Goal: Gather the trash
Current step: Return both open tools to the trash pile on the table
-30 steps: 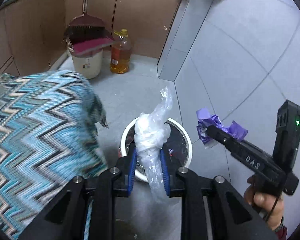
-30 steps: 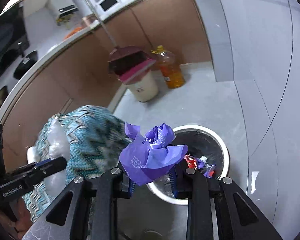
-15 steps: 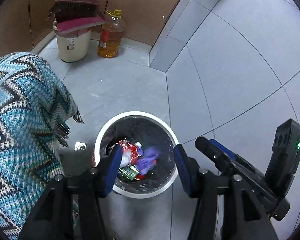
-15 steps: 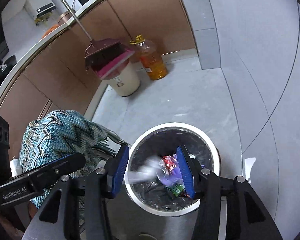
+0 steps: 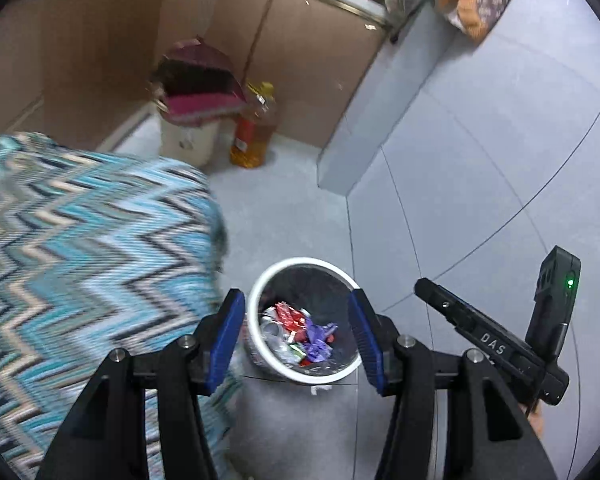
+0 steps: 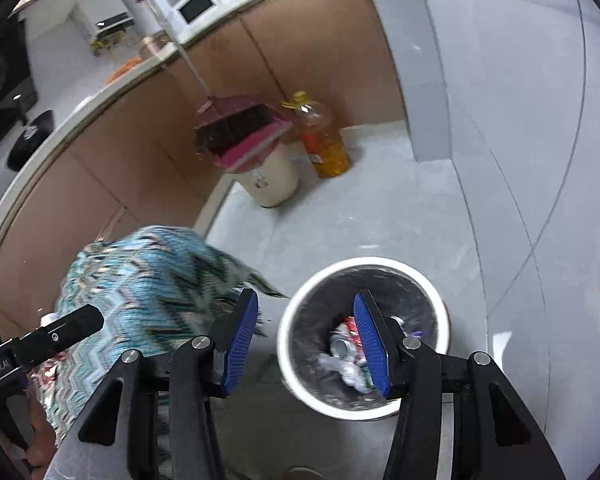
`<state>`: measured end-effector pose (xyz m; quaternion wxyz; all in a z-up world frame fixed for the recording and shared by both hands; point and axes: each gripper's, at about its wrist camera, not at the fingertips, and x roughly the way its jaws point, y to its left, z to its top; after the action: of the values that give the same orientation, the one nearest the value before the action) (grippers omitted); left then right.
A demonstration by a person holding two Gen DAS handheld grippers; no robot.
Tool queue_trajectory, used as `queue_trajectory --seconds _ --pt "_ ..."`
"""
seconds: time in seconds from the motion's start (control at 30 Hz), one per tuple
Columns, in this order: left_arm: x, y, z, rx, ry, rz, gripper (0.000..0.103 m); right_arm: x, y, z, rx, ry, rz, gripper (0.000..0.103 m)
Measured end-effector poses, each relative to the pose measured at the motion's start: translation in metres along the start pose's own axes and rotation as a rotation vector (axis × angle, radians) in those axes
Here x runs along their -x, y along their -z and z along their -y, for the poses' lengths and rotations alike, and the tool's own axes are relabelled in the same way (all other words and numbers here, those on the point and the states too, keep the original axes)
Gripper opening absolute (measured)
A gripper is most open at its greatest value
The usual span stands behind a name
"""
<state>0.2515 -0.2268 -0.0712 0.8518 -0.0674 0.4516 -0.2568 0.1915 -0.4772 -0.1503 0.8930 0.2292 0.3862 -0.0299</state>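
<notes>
Change: both loads gone from my left gripper (image 5: 296, 336) and right gripper (image 6: 306, 338); jaws spread, empty.
Left view only: purple wrapper (image 5: 318, 338) in bin (image 5: 300, 266).
Right view only: counter microwave (image 6: 196, 7).
Floor: grey tile (image 6: 380, 216).

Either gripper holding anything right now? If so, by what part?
Nothing held. The left gripper and right gripper both stand open with empty pads. The purple wrapper and other trash lie inside the white-rimmed bin.

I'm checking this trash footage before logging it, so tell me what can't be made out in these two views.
- Right wrist view: part of the white-rimmed round trash bin's contents, behind the right gripper's blue pad.
- Left wrist view: floor under the teal zigzag knitted cloth.
- Both views: label on the amber plastic oil bottle, too small and blurred.
</notes>
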Motion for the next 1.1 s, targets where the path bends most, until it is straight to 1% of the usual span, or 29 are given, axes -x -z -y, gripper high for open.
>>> queue_trajectory --seconds 0.17,0.4,0.5,0.57,0.63,0.8,0.9,0.93,1.0,1.07,1.1 --pt "0.066 0.010 -0.033 0.025 -0.030 0.071 0.051 0.034 0.009 -0.054 0.079 -0.063 0.028 0.050" --pt "0.157 0.046 -0.087 0.055 -0.086 0.162 0.051 0.073 0.028 -0.134 0.198 -0.155 0.052 0.051" --pt "0.195 0.061 -0.119 0.085 -0.115 0.201 0.051 0.084 0.036 -0.167 0.244 -0.193 0.056 0.052" --pt "0.212 0.071 -0.138 0.101 -0.139 0.219 0.051 0.090 0.043 -0.189 0.277 -0.217 0.054 0.053" --pt "0.229 0.081 -0.162 0.123 -0.180 0.235 0.051 0.094 0.050 -0.210 0.311 -0.237 0.048 0.053" --pt "0.250 0.105 -0.225 0.203 -0.244 0.243 0.051 0.091 0.061 -0.249 0.367 -0.282 0.026 0.054" --pt "0.258 0.117 -0.261 0.266 -0.258 0.245 0.051 0.084 0.064 -0.266 0.390 -0.299 0.009 0.055" --pt "0.258 0.121 -0.271 0.291 -0.254 0.243 0.051 0.079 0.066 -0.272 0.400 -0.306 0.000 0.055" --pt "0.257 0.129 -0.299 0.380 -0.227 0.234 0.052 0.071 0.068 -0.281 0.415 -0.315 -0.018 0.055" --pt "0.254 0.134 -0.317 0.449 -0.204 0.224 0.055 0.060 0.070 -0.294 0.429 -0.319 -0.035 0.055" --pt "0.250 0.136 -0.332 0.501 -0.179 0.217 0.056 0.054 0.071 -0.298 0.436 -0.324 -0.047 0.055"
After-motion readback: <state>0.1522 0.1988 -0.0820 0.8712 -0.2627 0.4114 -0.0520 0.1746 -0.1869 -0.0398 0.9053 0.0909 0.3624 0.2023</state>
